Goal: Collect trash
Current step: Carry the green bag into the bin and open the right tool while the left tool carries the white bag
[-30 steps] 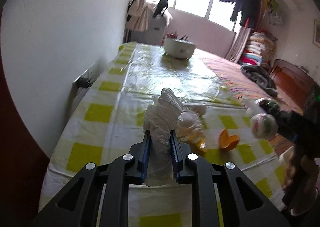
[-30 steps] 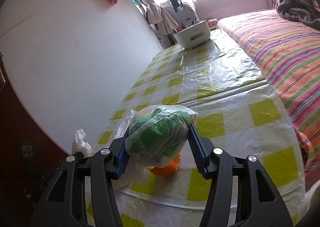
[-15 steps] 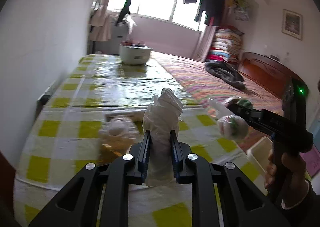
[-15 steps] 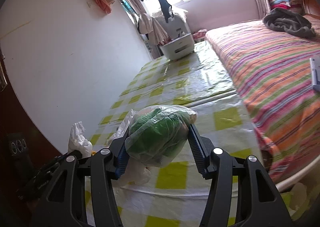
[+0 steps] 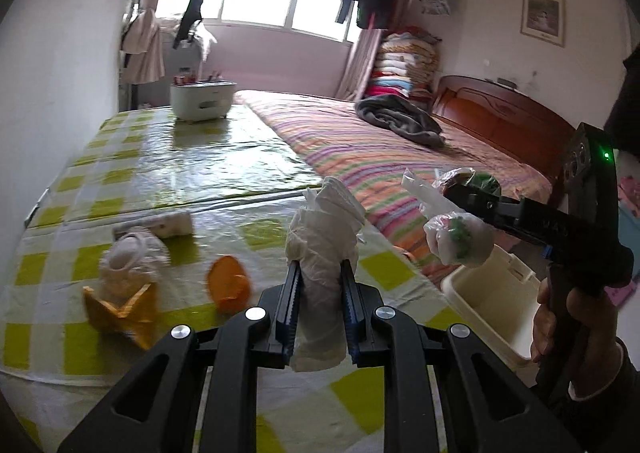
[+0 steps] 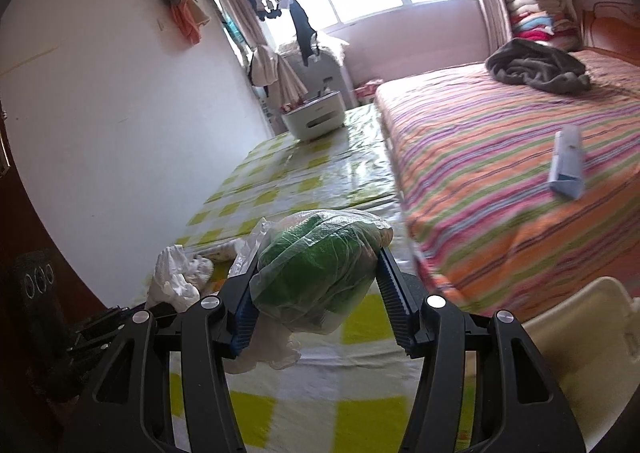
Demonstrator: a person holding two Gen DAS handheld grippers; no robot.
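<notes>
On the left wrist view: left tongs (image 5: 319, 295) clamped nearly shut on a crumpled white tissue (image 5: 325, 237), wad standing up between the pads, clear of the desk (image 5: 192, 157). Right tongs (image 5: 466, 213) show at the right edge, gripping a bagged green bundle (image 5: 458, 239) right over the open white bin (image 5: 492, 305) beside the desk, by the bed (image 5: 400, 145). Looks like both loads are headed for that bin. More trash on the checked cloth: orange peel (image 5: 230, 285), yellow wrapper (image 5: 120, 309), a tied white bag (image 5: 132, 253).

From the right wrist view: right tongs (image 6: 316, 295) partly open, pads pressing both sides of the green bundle in clear plastic (image 6: 316, 273), loose film hanging below. Bin rim (image 6: 592, 317) sits at lower right; tissue (image 6: 176, 277) visible at left in the other tongs.
</notes>
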